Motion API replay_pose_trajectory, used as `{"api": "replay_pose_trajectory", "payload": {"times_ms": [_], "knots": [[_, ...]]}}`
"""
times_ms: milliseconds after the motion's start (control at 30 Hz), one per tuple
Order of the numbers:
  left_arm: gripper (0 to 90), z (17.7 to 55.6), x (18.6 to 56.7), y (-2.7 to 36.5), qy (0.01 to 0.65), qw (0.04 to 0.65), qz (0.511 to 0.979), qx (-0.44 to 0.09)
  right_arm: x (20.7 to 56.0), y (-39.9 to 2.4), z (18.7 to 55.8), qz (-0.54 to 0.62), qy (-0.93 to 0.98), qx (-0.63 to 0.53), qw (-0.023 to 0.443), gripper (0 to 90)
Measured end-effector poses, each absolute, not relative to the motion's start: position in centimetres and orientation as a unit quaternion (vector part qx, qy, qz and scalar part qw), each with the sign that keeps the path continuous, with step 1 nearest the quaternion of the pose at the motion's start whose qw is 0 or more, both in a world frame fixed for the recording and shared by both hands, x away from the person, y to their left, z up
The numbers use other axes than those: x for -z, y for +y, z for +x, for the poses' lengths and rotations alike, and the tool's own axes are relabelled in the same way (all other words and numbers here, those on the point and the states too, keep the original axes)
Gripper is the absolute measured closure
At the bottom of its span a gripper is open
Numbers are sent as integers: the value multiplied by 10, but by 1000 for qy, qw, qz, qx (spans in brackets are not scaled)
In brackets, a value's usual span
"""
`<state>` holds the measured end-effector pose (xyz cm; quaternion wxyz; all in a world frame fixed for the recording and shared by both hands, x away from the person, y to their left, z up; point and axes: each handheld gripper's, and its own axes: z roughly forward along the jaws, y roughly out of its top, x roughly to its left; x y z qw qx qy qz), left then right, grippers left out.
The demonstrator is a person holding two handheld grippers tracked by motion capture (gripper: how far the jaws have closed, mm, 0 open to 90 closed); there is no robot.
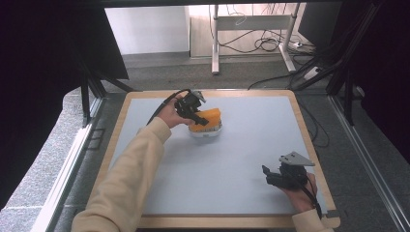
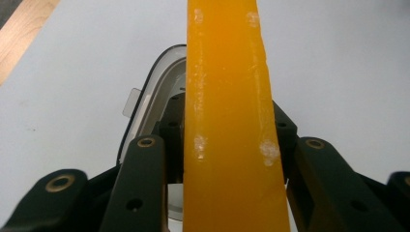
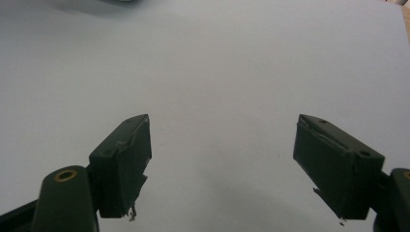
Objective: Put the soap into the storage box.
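An orange slab (image 1: 209,117) stands on edge over a white container (image 1: 205,133) on the far middle of the table. My left gripper (image 1: 196,116) comes at it from the left and is shut on it. In the left gripper view the orange slab (image 2: 229,96) runs up between the two black jaws of my left gripper (image 2: 227,145), and the white container (image 2: 154,92) with its clear rim lies below and behind it. My right gripper (image 1: 269,175) rests near the front right of the table. Its jaws stand wide open, with only bare mat between them (image 3: 222,150).
A grey mat (image 1: 241,145) covers the wooden-edged table (image 1: 309,130). Dark frame posts stand at both sides. Beyond the far edge are the floor, cables and a desk leg (image 1: 215,43).
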<state>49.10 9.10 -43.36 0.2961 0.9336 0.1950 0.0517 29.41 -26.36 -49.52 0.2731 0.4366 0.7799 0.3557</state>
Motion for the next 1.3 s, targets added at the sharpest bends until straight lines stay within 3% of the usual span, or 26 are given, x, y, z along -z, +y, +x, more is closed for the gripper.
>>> {"api": "replay_pose_trajectory", "payload": {"times_ms": [833,933,1067,1300], "knots": [[617,507,459,84,202,283,936,-52,497,-265,296,441,780,-352,271,216],[572,507,456,85,208,285,933,-70,497,-265,296,440,781,-351,271,216],[443,505,446,90,215,309,922,-93,498,-264,296,441,781,-349,271,216],[360,503,437,95,225,319,913,-115,497,-264,296,440,782,-348,271,216]]}}
